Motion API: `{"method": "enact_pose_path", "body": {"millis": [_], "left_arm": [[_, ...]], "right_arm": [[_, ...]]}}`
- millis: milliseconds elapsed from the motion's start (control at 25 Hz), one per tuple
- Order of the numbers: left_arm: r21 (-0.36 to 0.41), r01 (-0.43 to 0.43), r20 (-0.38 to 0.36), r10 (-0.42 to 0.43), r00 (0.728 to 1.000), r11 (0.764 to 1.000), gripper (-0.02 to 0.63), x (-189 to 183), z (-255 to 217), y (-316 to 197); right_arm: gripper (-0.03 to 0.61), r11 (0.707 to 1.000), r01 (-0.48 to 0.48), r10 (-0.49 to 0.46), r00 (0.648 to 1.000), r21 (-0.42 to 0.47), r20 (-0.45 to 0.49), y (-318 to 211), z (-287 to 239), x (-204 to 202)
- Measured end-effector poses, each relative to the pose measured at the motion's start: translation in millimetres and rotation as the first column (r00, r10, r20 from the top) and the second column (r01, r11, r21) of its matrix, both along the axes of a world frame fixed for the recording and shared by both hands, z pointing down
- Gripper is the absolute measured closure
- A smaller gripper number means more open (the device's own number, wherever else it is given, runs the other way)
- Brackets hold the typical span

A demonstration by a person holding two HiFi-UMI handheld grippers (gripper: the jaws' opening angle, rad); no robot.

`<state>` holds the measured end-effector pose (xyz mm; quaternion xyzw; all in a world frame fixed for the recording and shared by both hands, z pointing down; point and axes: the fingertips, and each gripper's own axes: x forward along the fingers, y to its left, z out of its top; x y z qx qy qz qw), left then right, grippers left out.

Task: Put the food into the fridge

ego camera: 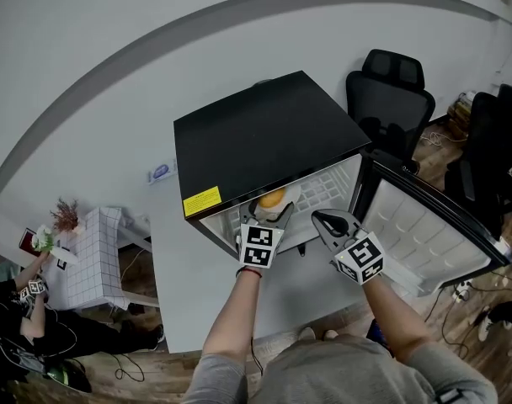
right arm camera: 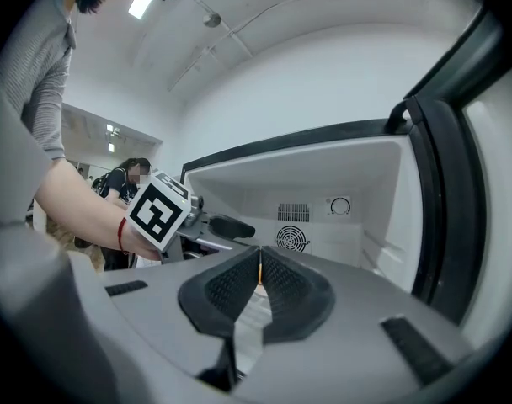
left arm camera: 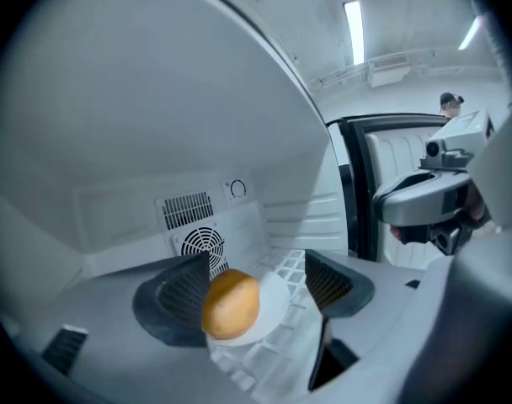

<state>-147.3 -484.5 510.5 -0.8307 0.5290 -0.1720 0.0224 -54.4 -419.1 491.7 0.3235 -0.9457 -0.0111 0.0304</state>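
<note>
A black mini fridge (ego camera: pixel 264 133) stands on a white table with its door (ego camera: pixel 424 225) swung open to the right. Inside, a golden bun (ego camera: pixel 272 198) sits on a small white plate (ego camera: pixel 290 194) on the white wire shelf (left arm camera: pixel 264 356). My left gripper (ego camera: pixel 271 210) reaches into the fridge mouth. In the left gripper view its jaws (left arm camera: pixel 256 289) stand open on either side of the bun (left arm camera: pixel 231 304) and plate (left arm camera: pixel 271 303), with a gap at the right jaw. My right gripper (ego camera: pixel 328 221) hovers just right of it, shut (right arm camera: pixel 259 280) on nothing.
The fridge's back wall has a fan grille (left arm camera: pixel 197 241) and a dial (right arm camera: pixel 340 206). Black office chairs (ego camera: pixel 395 91) stand behind the open door. A white grid cabinet (ego camera: pixel 100 259) and a seated person (ego camera: pixel 20 310) are at the lower left. The white table (ego camera: pixel 180 259) runs left of the fridge.
</note>
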Motion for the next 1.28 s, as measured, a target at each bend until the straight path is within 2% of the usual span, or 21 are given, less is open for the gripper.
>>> {"method": "enact_pose_path", "body": {"millis": [120, 160, 240, 520, 640, 800, 1160, 1280], "left_arm": [[0.035, -0.007, -0.036, 0.008, 0.999, 0.999, 0.258, 6.0, -10.5, 21.7], [0.045, -0.006, -0.047, 0.008, 0.999, 0.999, 0.282, 7.1, -13.3, 29.2], [0.062, 0.001, -0.070, 0.003, 0.998, 0.998, 0.379, 8.6, -17.7, 45.0], [0.070, 0.025, -0.107, -0.018, 0.994, 0.997, 0.597, 10.5, -17.4, 90.6], [0.071, 0.057, -0.139, -0.046, 0.989, 0.996, 0.603, 3.6, -14.0, 107.7], [0.133, 0.056, -0.202, -0.029, 0.979, 0.989, 0.603, 8.7, -31.6, 130.1], [0.237, -0.048, -0.177, 0.092, 0.980, 0.970, 0.603, 49.1, -56.5, 179.5], [0.226, -0.051, -0.205, 0.099, 0.974, 0.973, 0.603, 55.7, -55.8, 191.3]], "right_arm": [[0.565, 1.000, 0.009, -0.009, 1.000, 0.007, 0.007, 6.5, -2.9, 0.3], [0.565, 1.000, 0.013, -0.013, 1.000, 0.010, 0.006, 8.9, -3.4, 0.1], [0.565, 1.000, 0.020, -0.020, 1.000, 0.015, 0.002, 14.0, -3.1, -0.5], [0.565, 0.999, 0.038, -0.038, 0.999, 0.017, 0.004, 30.3, -3.6, -1.4], [0.565, 0.999, 0.045, -0.045, 0.999, 0.014, 0.020, 40.2, -6.2, -0.8], [0.565, 0.998, 0.059, -0.060, 0.997, 0.027, 0.041, 56.0, -19.3, 0.1], [0.566, 0.991, 0.113, -0.116, 0.992, 0.066, 0.051, 103.7, -37.0, 7.4], [0.566, 0.993, 0.110, -0.112, 0.992, 0.044, 0.065, 112.7, -36.4, 13.8]]}}
